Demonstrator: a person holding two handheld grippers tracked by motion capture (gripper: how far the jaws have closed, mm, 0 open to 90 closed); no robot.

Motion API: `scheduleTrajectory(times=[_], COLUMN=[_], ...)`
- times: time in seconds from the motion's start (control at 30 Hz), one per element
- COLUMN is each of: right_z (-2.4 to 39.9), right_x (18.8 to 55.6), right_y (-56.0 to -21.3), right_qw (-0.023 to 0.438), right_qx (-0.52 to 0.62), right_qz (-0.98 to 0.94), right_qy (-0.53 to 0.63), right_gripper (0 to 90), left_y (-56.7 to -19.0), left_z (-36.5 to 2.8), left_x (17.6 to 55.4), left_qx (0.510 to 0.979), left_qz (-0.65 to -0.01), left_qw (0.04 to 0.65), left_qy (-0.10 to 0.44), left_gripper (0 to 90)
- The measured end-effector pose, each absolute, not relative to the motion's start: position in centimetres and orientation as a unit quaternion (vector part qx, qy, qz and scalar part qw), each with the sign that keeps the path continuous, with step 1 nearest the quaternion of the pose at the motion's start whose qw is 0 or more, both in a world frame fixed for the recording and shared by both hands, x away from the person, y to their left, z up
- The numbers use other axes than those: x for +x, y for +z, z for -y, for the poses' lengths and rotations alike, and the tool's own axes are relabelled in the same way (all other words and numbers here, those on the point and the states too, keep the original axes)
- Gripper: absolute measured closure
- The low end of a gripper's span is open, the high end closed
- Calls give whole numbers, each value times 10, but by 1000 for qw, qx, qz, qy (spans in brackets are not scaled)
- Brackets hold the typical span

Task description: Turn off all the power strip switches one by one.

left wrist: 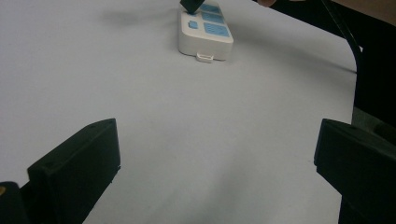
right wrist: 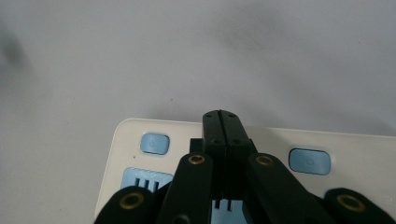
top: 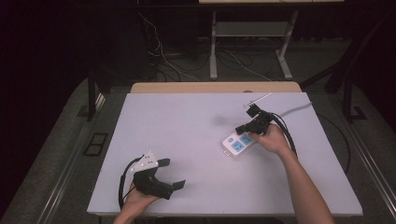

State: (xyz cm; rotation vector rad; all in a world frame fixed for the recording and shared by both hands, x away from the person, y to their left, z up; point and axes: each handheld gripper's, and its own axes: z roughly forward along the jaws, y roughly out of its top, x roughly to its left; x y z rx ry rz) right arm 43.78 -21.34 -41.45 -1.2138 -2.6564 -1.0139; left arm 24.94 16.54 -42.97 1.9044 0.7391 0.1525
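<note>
Left tongs (top: 172, 173) spread wide; right tongs (right wrist: 222, 122) clenched empty over power strip (top: 238, 144).

Your right tool (top: 246, 127) sits atop the power strip (top: 239, 145); your left tool (top: 163, 173), jaws spread, lies well apart from it.

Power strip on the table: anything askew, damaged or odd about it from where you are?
Nothing looks damaged. The power strip lies flat on the table, set diagonally to its edges. The right gripper is shut, poised over the strip between two blue buttons.
</note>
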Motion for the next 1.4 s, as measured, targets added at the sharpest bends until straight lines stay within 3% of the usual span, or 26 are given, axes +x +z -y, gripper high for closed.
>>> scheduleTrajectory(times=[1.17, 1.4], right_z=[225, 217], right_x=[430, 425], right_y=[-427, -421], right_qw=[38, 11], right_qx=[-396, -382], right_qz=[834, 846], right_qy=[-383, -371], right_gripper=[900, 900], left_y=[-430, -432], left_z=[-163, -164], left_x=[249, 251], left_qx=[796, 795], left_qz=[-308, -312], left_qw=[517, 517], left_qy=[62, 60], left_gripper=[0, 0])
